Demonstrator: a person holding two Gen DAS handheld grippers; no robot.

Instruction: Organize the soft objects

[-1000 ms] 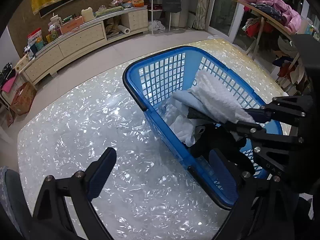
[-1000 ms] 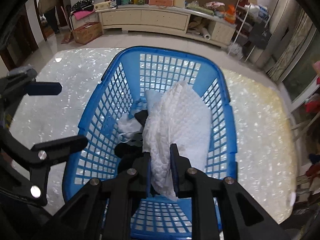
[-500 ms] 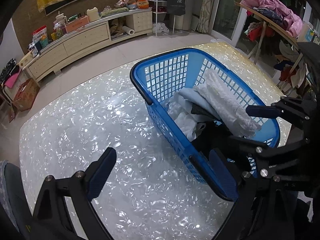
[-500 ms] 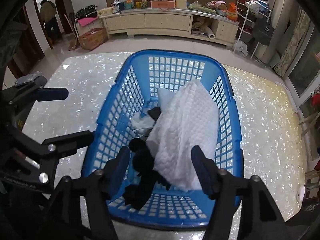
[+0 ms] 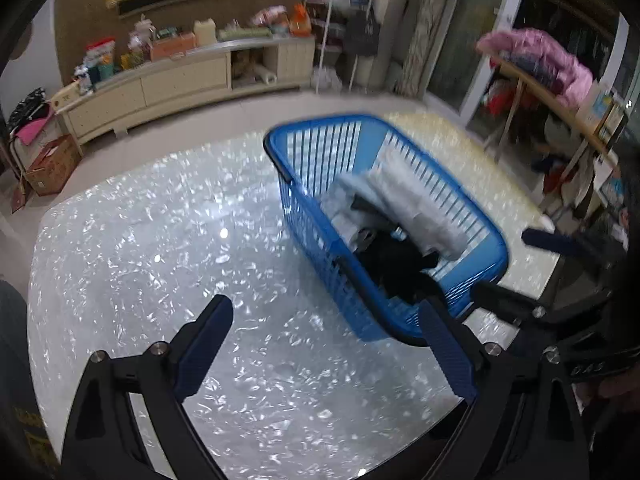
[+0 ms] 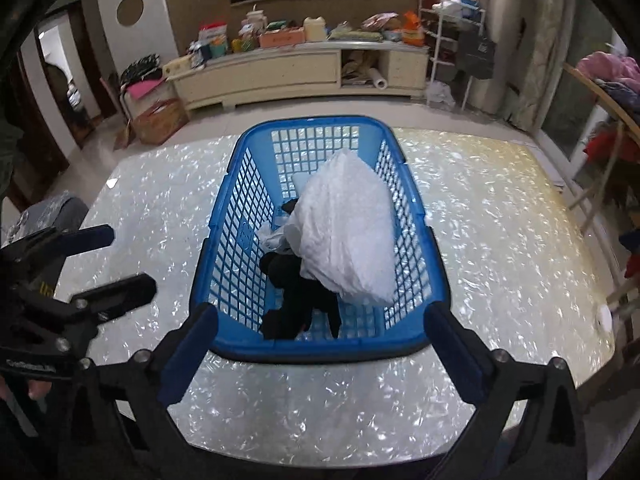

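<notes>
In the left wrist view, my left tongs gaped wide over the pearly surface, empty, beside the blue basket. In the right wrist view, my right tongs stood wide at the basket's near rim, the white towel lying inside on the black garment.

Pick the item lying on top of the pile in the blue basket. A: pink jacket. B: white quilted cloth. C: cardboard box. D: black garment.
B: the white quilted cloth drapes over the black garment inside the blue plastic lattice basket.
</notes>
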